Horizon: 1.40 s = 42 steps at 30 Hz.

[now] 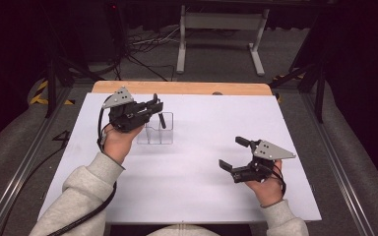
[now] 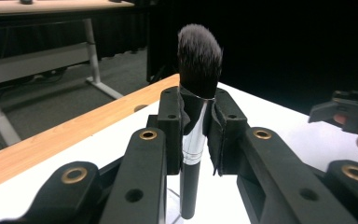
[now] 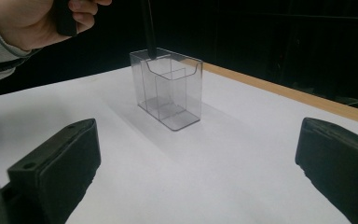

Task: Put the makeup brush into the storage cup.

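Note:
A makeup brush [image 2: 199, 56] with dark bristles, a silver ferrule and a black handle stands upright between the pads of my left gripper [image 2: 198, 116], which is shut on its ferrule. In the high view the left gripper [image 1: 156, 105] hangs over a clear plastic holder [image 1: 156, 133], and the brush handle [image 1: 162, 120] points down into its top. In the right gripper view the handle [image 3: 148, 28] ends at the rim of the clear holder [image 3: 170, 88]. My right gripper [image 1: 234, 152] is open near the table's right front, with nothing between its fingers [image 3: 56, 158].
The white tabletop [image 1: 192, 167] has a wooden strip [image 1: 177, 87] along its far edge. Beyond it, a white table frame [image 1: 221, 29] and cables lie on the grey floor. A hand [image 3: 23, 23] holds the left gripper above the holder.

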{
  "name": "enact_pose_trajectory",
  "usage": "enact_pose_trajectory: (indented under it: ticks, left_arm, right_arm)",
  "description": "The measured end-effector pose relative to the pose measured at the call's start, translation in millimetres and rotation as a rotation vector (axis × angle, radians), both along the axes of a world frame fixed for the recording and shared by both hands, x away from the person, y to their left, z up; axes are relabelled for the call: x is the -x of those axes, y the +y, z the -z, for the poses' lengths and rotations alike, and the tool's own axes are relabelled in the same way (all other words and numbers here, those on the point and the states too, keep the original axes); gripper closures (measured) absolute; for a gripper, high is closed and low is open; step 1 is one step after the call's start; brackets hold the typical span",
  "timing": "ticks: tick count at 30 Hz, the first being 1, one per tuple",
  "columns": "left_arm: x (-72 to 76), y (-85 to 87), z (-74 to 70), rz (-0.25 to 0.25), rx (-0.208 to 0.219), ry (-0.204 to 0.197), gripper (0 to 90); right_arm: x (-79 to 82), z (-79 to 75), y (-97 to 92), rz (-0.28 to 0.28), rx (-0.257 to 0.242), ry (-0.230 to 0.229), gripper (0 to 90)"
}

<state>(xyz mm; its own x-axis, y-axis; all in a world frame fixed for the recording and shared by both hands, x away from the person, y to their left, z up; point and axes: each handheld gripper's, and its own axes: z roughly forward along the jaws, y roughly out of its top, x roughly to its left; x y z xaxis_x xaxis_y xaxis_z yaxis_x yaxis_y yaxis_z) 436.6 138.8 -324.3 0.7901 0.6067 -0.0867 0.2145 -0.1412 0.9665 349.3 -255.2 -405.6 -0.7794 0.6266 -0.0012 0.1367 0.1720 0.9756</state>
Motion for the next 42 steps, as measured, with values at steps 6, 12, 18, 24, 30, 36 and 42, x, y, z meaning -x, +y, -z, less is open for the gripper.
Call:
enact_pose_trajectory:
  ticks: [6,12,18,24,30,36,42]
  left_arm:
    - [-9.8,-1.7,1.8,-0.049,-0.006,0.007,76.7]
    - [-15.1,-4.2,2.7,-0.096,-0.004,0.015,76.8]
    - [-18.1,-5.6,5.4,-0.128,-0.009,0.024,76.8]
    - [-20.3,-8.7,14.0,-0.141,-0.010,0.040,76.8]
    - [-22.3,-10.4,21.6,-0.149,-0.016,0.053,76.8]
    - [-23.0,-11.7,26.1,-0.144,-0.026,0.062,76.8]
    - [-24.0,-13.3,32.1,-0.136,-0.043,0.080,76.8]
  right_arm:
    - [-0.8,0.4,-1.8,0.008,-0.001,0.001,0.5]
    - [-1.2,1.4,-0.6,0.004,-0.006,0.010,0.5]
    - [-1.3,1.2,-0.8,0.002,-0.010,0.011,0.5]
    - [-1.3,0.9,-0.8,0.000,-0.012,0.011,0.5]
    - [-1.3,0.7,-1.2,-0.001,-0.015,0.012,0.5]
    - [-1.3,0.5,-1.2,-0.001,-0.019,0.013,0.5]
    - [-1.3,-0.7,-2.0,-0.001,-0.019,0.008,0.5]
